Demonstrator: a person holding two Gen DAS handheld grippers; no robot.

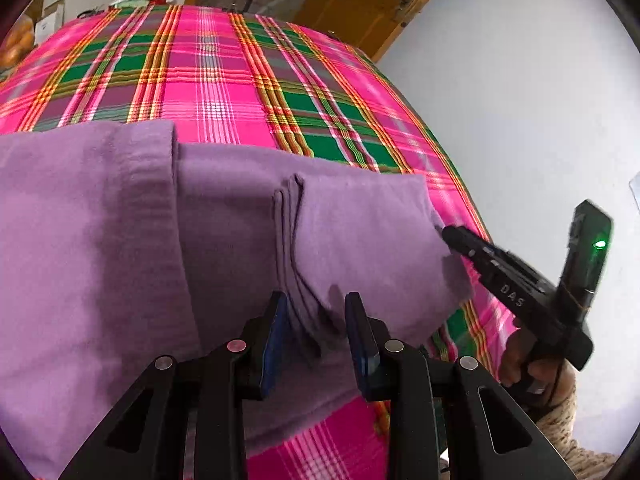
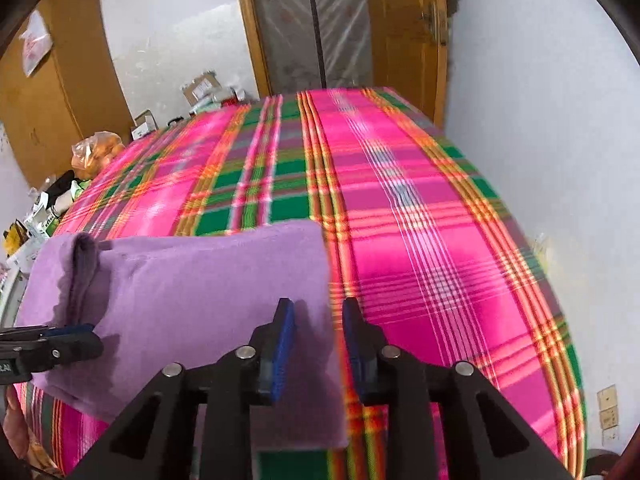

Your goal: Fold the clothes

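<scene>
A purple garment (image 1: 120,240) lies partly folded on the pink and green plaid bed cover (image 1: 224,80). In the left wrist view my left gripper (image 1: 316,320) stands open low over the garment's near edge, with a bunch of pleated folds (image 1: 296,248) in the gap between its blue pads (image 1: 276,332). My right gripper (image 1: 450,236) reaches in from the right, its tip at the garment's right edge. In the right wrist view the right gripper (image 2: 318,328) is open astride the purple garment's (image 2: 192,288) right edge. The left gripper (image 2: 80,336) shows at the far left against the cloth.
The bed's right side runs along a white wall (image 2: 540,120). A wooden door (image 2: 404,32) stands beyond the far end. Cardboard boxes (image 2: 200,86), an orange bag (image 2: 94,152) and clutter line the left side. A hand (image 1: 524,360) holds the right gripper's handle.
</scene>
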